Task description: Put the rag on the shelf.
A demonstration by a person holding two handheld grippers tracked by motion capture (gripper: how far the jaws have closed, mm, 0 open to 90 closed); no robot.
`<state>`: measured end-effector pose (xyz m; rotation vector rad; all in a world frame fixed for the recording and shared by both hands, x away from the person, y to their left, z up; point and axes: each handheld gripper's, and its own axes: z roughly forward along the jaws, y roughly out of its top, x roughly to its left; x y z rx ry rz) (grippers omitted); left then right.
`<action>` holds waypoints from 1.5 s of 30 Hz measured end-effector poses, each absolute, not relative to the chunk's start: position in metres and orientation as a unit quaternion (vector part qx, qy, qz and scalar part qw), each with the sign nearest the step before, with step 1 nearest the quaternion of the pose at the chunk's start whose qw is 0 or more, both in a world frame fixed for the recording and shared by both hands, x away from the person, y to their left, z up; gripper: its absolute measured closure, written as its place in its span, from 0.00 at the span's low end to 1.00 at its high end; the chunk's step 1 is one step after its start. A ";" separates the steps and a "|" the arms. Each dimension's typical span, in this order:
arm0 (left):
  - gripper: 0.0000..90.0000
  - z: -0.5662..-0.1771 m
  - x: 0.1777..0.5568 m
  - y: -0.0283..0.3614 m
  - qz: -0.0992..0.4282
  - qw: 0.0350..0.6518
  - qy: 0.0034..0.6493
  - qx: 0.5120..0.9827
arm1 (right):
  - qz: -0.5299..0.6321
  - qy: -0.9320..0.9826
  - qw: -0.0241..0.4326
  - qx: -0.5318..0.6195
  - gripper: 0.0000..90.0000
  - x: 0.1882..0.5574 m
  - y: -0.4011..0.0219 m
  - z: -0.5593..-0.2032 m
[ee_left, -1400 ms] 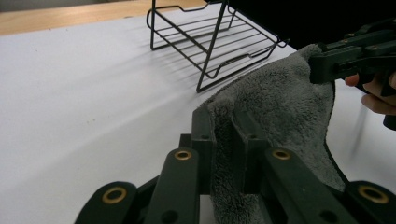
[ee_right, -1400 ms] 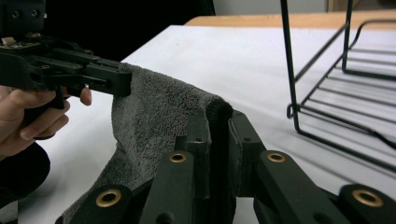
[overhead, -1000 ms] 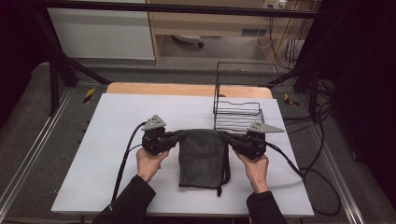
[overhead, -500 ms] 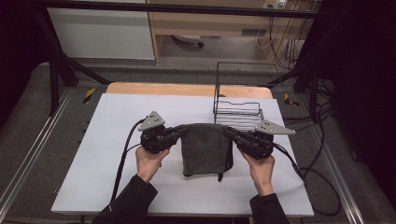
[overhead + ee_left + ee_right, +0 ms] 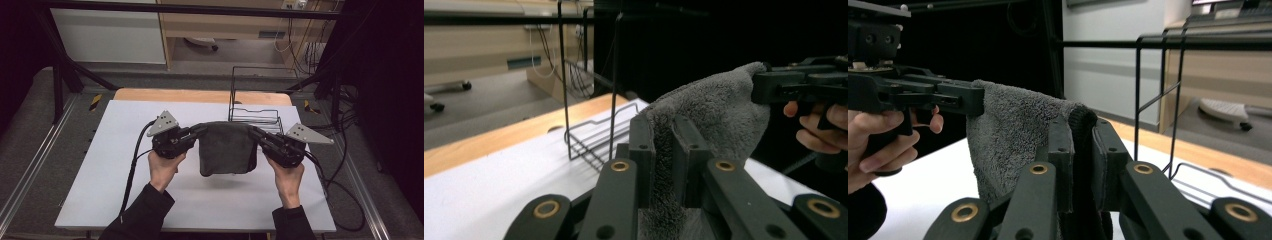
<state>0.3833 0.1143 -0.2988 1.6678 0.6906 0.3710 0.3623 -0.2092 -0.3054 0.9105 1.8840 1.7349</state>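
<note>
a folded dark grey terry towel (image 5: 225, 147) hung clear of the white tabletop (image 5: 100, 200), its top corners clamped in the closed jaws of the left gripper (image 5: 199, 131) and right gripper (image 5: 252, 132); a second earlier it lay flat, so the lift looked under way.

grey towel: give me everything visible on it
The grey towel is dark, plush terry, apparently folded. It hangs above the white table, stretched between the left gripper and the right gripper, each shut on a top corner. Its top edge sags slightly and the lower part drapes free. The wire basket stands just behind it.
</note>
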 end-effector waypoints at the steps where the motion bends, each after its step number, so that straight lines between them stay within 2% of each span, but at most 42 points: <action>1: 0.89 -0.297 0.383 0.113 0.163 0.608 0.297 0.719 | 0.625 0.675 0.214 0.327 0.91 0.361 -0.210 -0.303; 9: 0.89 -0.282 0.381 0.101 0.180 0.629 0.283 0.702 | 0.640 0.654 0.241 0.322 0.91 0.354 -0.219 -0.289; 27: 0.90 -0.250 0.388 0.076 0.183 0.680 0.271 0.656 | 0.665 0.606 0.303 0.315 0.91 0.346 -0.233 -0.253; 45: 0.90 -0.211 0.406 0.059 0.198 0.713 0.257 0.622 | 0.676 0.574 0.340 0.312 0.91 0.361 -0.241 -0.214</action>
